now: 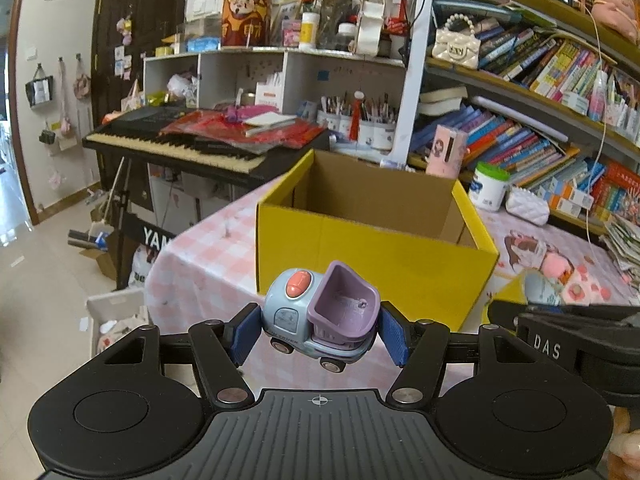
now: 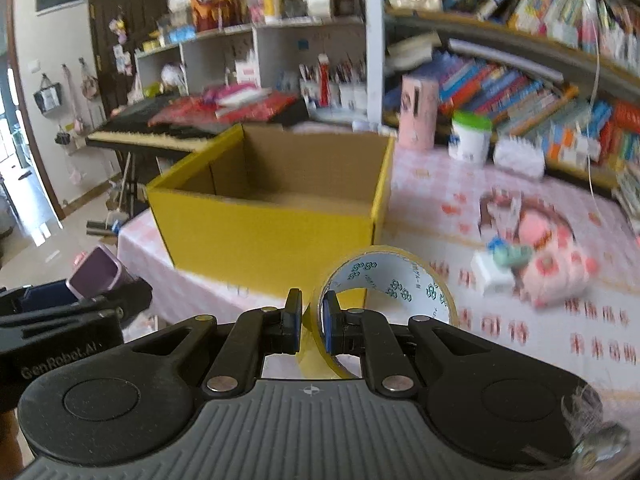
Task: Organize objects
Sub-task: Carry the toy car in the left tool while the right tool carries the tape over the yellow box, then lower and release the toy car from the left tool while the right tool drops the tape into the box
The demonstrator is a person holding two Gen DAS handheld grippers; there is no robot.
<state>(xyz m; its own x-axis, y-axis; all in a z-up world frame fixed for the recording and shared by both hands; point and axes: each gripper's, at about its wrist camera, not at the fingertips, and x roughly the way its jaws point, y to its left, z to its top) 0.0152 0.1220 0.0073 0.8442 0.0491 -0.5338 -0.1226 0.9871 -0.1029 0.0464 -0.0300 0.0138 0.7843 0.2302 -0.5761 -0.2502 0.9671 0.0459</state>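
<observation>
The yellow box [image 1: 372, 248] lies straight ahead and lower than both grippers, the left gripper [image 1: 320, 330] clamping the toy truck [image 1: 320, 316] and the right gripper [image 2: 311, 322] pinching the tape roll [image 2: 384, 304], and neither looks clearly nearer.

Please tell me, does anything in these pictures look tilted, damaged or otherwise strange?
Only slightly. The toy truck sits tilted between the left gripper's pads, wheels in the air. The right gripper pinches only the wall of the tape roll, which hangs off to one side. The yellow box looks undamaged.
</observation>
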